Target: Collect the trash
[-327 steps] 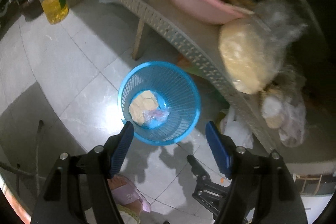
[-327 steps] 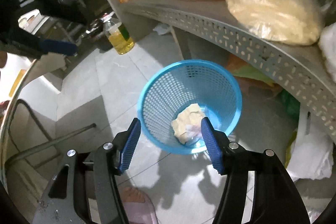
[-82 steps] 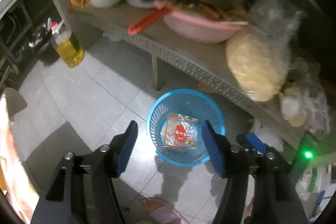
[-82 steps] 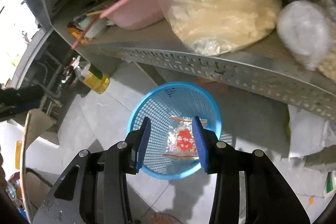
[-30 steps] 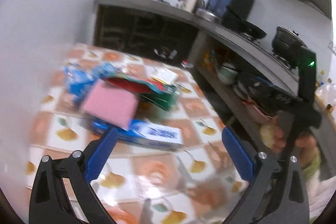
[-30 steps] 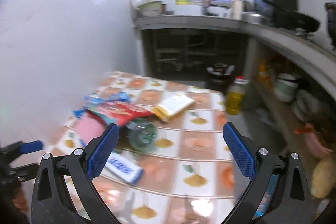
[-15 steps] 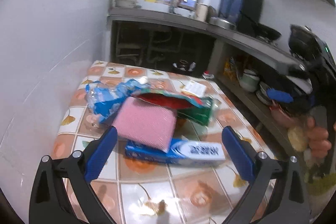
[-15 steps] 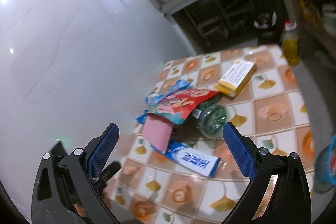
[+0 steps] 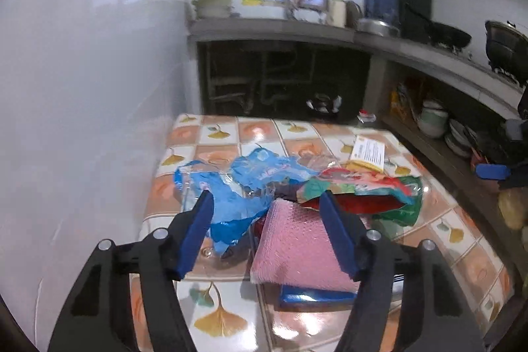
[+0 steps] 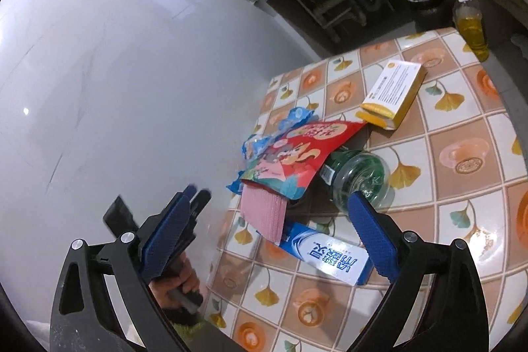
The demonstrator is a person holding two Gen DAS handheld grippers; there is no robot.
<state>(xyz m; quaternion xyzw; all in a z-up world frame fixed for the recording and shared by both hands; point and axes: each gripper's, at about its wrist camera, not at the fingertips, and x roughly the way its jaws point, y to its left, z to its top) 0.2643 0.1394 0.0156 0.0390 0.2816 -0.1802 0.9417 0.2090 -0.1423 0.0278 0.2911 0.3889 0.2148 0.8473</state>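
Observation:
A pile of trash lies on the tiled table (image 9: 227, 322): a crumpled blue wrapper (image 9: 237, 187), a pink bubble pad (image 9: 297, 243), a red snack bag (image 9: 359, 190), a blue-white toothpaste box (image 9: 313, 292) and a yellow-white box (image 9: 368, 152). My left gripper (image 9: 265, 198) hovers just short of the pile. Its jaws are closing, with the wrapper and pad seen between them but not pressed. From above the table's near side, my right gripper (image 10: 270, 198) stands wide open and holds nothing. It frames the pink pad (image 10: 264, 213), the snack bag (image 10: 297, 154), a green bottle (image 10: 359, 177) and the toothpaste box (image 10: 326, 253).
A white wall (image 10: 132, 71) runs along the table's left side. An oil bottle (image 10: 468, 22) stands on the floor past the far corner. Counters and a shelf with bowls (image 9: 432, 121) line the right. A hand (image 10: 181, 282) holds the left gripper.
The left gripper has moved in closer to the pile and its jaws have narrowed. The right gripper has come a little nearer and rolled, still wide open.

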